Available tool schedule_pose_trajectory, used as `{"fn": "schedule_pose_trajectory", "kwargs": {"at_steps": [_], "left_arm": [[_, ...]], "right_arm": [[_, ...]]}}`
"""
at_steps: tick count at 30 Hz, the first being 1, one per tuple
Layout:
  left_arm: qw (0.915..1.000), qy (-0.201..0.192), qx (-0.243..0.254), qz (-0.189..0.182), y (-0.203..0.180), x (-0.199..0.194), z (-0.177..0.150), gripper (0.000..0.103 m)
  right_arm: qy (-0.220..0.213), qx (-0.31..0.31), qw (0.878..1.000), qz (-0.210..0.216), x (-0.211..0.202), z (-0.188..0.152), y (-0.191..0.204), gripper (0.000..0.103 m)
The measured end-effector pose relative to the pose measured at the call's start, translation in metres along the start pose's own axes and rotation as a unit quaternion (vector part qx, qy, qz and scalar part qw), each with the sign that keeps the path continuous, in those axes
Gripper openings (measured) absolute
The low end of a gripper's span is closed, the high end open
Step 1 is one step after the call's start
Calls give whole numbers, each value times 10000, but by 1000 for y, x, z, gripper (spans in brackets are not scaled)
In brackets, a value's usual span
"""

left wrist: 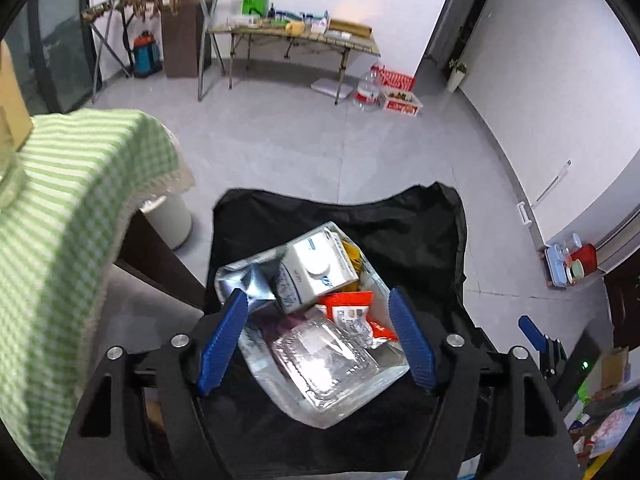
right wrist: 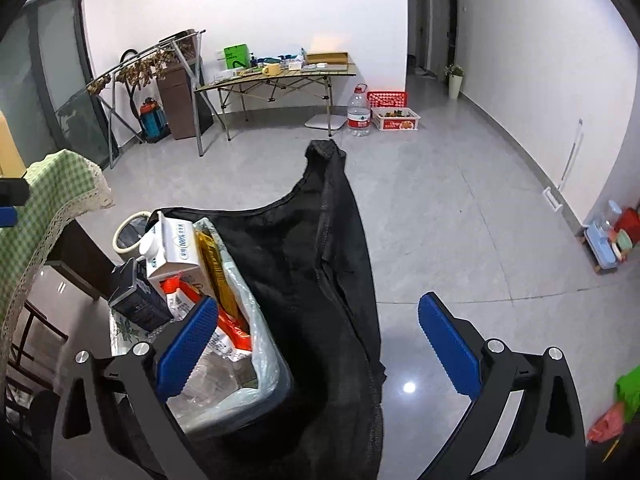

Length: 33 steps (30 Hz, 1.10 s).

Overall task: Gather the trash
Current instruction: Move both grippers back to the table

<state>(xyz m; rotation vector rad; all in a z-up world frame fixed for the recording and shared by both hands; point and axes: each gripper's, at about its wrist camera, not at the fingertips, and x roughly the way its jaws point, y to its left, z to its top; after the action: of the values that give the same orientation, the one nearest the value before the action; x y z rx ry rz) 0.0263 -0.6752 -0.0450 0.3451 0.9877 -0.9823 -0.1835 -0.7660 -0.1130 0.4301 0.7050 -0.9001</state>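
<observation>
A black trash bag [left wrist: 420, 232] stands open on the floor, with a translucent liner full of trash inside. On top lie a white milk carton [left wrist: 316, 268], a red-orange snack wrapper [left wrist: 352, 312], a clear plastic clamshell [left wrist: 324, 356] and a silver foil pouch [left wrist: 240, 276]. My left gripper [left wrist: 316, 336] is open and empty right above this trash. My right gripper [right wrist: 320, 344] is open and empty over the bag's right side [right wrist: 320, 264]; the carton [right wrist: 176, 244], a dark box [right wrist: 136, 296] and the wrapper [right wrist: 224, 328] show left of it.
A table with a green checked cloth [left wrist: 68, 216] stands left of the bag, a white bin [left wrist: 172, 220] beneath its corner. A folding table [right wrist: 280, 76], a drying rack [right wrist: 152, 68], a water jug [right wrist: 358, 114] and red baskets [right wrist: 388, 100] stand along the far wall. Grey tiled floor [right wrist: 460, 220] lies to the right.
</observation>
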Motion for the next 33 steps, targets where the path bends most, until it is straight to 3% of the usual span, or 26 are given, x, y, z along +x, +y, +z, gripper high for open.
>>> {"fn": "schedule_pose_trajectory", "kwargs": {"at_steps": [5, 9, 20, 25, 29, 31, 33], "left_arm": [[9995, -314, -88, 19, 22, -34, -8, 75], [9973, -681, -256, 73, 49, -70, -24, 84], [9819, -1569, -758, 737, 138, -162, -76, 89], [9677, -2011, -1122, 1025, 185, -212, -103, 91], [9546, -2199, -1510, 1327, 230, -250, -124, 91], [9456, -2264, -1714, 1587, 261, -269, -135, 93], [9331, -2223, -1882, 2109, 298, -286, -147, 94]], "right_arm": [[-188, -264, 9994, 88, -14, 9, 24, 96], [-408, -443, 9980, 197, -28, 19, 47, 96], [-782, -1126, 9865, 892, -63, 27, 148, 96], [-976, -1507, 9751, 1305, -91, 28, 206, 96], [-1332, -1825, 9591, 1704, -127, 28, 253, 96], [-1497, -2032, 9482, 1928, -146, 24, 280, 96], [-1582, -2174, 9406, 2071, -158, 18, 298, 96]]}}
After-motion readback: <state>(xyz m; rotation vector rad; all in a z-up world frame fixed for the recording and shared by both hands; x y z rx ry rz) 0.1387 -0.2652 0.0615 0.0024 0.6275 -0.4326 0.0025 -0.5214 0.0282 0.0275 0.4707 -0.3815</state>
